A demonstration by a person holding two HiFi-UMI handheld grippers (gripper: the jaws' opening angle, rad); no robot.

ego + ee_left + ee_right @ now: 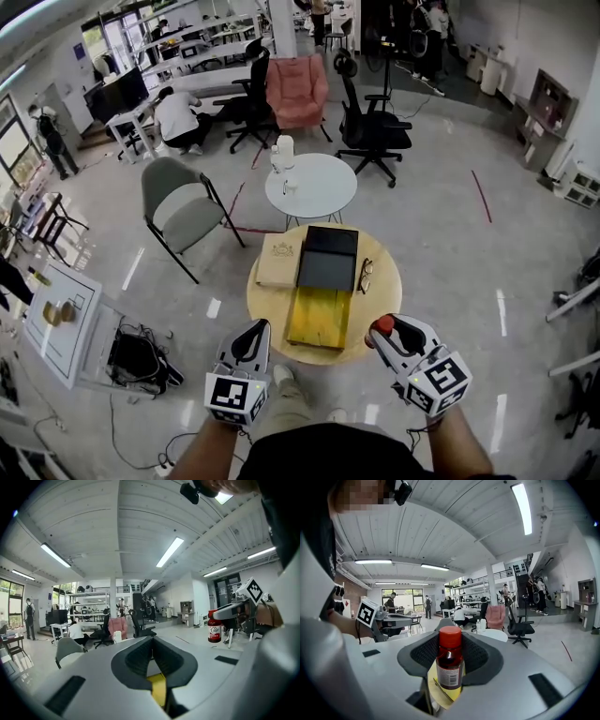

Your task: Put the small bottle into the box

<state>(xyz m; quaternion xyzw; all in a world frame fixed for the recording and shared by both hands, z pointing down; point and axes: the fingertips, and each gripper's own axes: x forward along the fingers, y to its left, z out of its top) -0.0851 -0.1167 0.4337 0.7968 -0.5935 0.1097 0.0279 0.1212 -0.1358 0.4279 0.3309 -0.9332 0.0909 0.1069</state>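
Small bottle [450, 665] clamped in my right gripper [384, 336], at the near right edge of the round wooden table [386, 281].
Bottle stands upright between the right jaws, red cap up, label toward the camera; it sits above the table's near right rim, apart from the black box [325, 270]. My left gripper [254, 330] hovers at the table's near left edge, jaws pressed together with nothing between them. Black box lies at the table's middle, top open, with a black panel [333, 240] touching its far side. Yellow wooden board [320, 317] takes the table's near side, touching the box. Tan flat case [278, 261] lies on the table's left part, glasses [365, 276] on its right part. White round table [323, 192] stands just beyond the wooden table's far edge.
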